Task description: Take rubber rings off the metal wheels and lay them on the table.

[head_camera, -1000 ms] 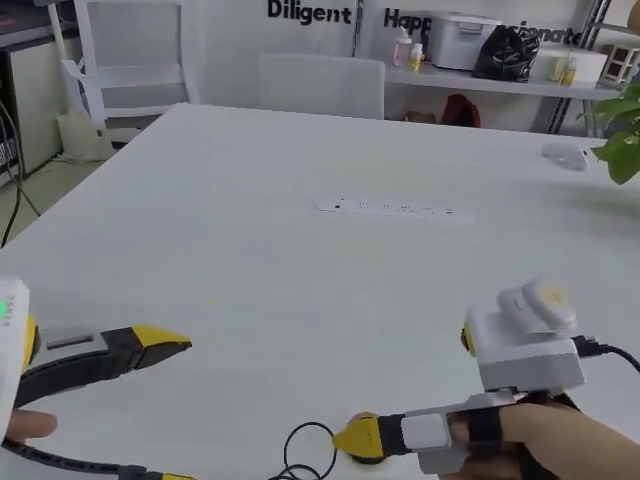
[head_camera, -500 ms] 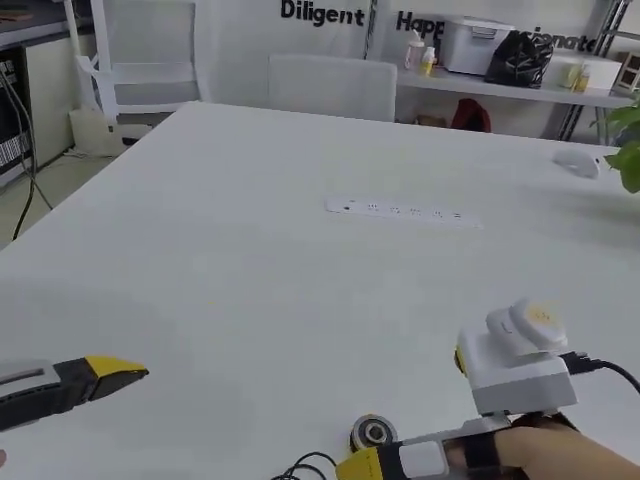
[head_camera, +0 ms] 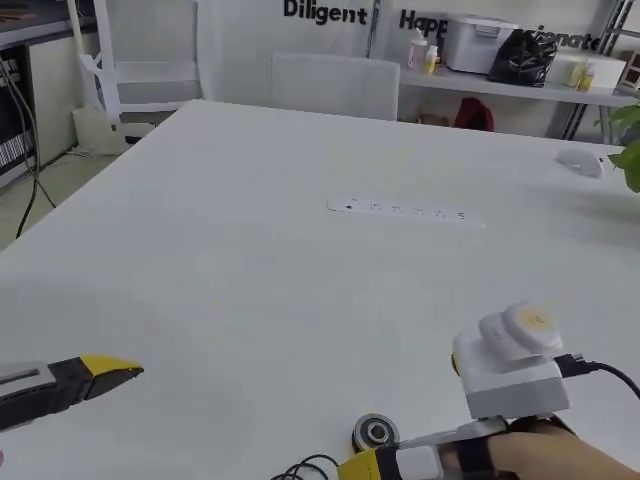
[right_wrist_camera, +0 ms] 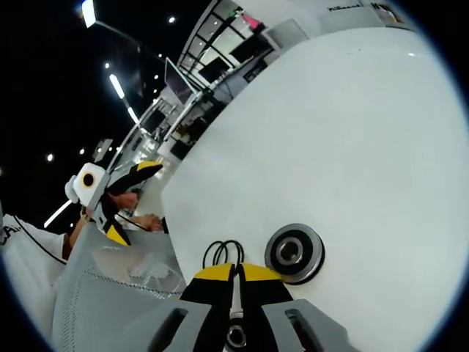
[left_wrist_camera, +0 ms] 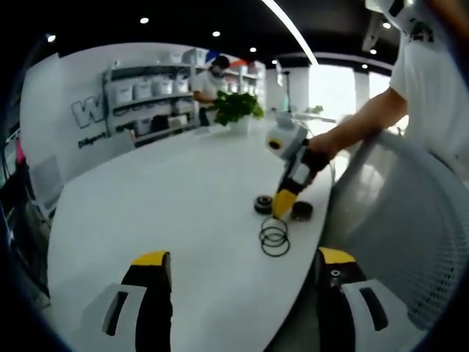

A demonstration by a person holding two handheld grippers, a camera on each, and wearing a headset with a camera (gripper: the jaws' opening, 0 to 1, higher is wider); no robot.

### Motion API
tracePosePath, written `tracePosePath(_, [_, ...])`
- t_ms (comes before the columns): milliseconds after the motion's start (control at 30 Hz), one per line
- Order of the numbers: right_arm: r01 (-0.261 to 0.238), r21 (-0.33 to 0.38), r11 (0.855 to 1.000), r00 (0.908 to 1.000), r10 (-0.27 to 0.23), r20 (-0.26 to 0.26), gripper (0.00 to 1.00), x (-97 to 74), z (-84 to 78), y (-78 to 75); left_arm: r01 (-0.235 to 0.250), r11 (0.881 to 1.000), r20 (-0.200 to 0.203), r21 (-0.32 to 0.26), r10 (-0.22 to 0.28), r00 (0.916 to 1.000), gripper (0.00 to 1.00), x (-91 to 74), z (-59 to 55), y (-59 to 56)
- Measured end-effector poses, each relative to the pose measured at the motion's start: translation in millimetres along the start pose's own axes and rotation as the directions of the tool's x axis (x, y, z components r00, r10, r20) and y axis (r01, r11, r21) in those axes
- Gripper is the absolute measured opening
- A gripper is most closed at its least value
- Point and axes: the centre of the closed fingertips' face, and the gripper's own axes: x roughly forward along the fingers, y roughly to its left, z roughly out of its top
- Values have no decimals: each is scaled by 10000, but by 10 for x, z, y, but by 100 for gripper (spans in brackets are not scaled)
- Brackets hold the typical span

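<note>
The right gripper (right_wrist_camera: 234,274) is clenched, its two yellow-tipped jaws pressed flat together with no gap. It lies low over the white desk (head_camera: 300,280), held by a person's hand (head_camera: 545,455). Its tips sit just beside a round metal wheel with a dark outer band and a bright hub (right_wrist_camera: 293,252), which lies flat on the desk. In the head view this wheel (head_camera: 375,432) is just past the gripper's yellow tip, on the side away from the person.

A small pile of thin black rubber rings (right_wrist_camera: 223,253) lies loose on the desk near the wheel, on the other side of the gripper's tips and right against them. I cannot tell whether one of the rings is nipped between the jaws. In the left gripper view the rings (left_wrist_camera: 275,238) lie overlapping, a little nearer the camera than the wheel. A second dark wheel (left_wrist_camera: 301,211) lies close by, and the right gripper's tip comes down between the two wheels.

The left gripper (left_wrist_camera: 242,264) is released, its jaws spread wide with nothing between them. It is well apart from the wheel, off to the person's left and just above the desk. A long white power strip (head_camera: 405,211) lies far beyond the wheel, towards the middle of the desk.
</note>
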Motion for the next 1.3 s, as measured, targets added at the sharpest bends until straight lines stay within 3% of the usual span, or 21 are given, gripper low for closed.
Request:
tracePosePath(300, [81, -229, 9997, 10000, -82, -46, 3, 20, -5, 4, 141, 9999, -208, 86, -140, 9997, 81, 34, -49, -63])
tracePosePath(633, [350, -1105, 9933, 9986, -391, -352, 5, 8, -30, -4, 168, 9998, -371, 128, -163, 9992, 81, 28, -78, -75])
tracePosePath(800, [465, -1292, 9905, 9984, -504, -271, 6, -37, 7, -5, 218, 9996, -453, 194, -210, 9988, 81, 23, -82, -79])
tracePosePath(1100, [520, -1628, 9853, 9969, -415, 676, 6, -235, 227, 33, 179, 9995, -411, 272, -168, 9990, 80, 3, -29, -55])
tracePosePath(1300, [716, -1964, 9779, 9865, -404, 1587, 9, -395, 409, 5, 193, 9991, -410, 376, -178, 9990, 79, -7, 17, -45])
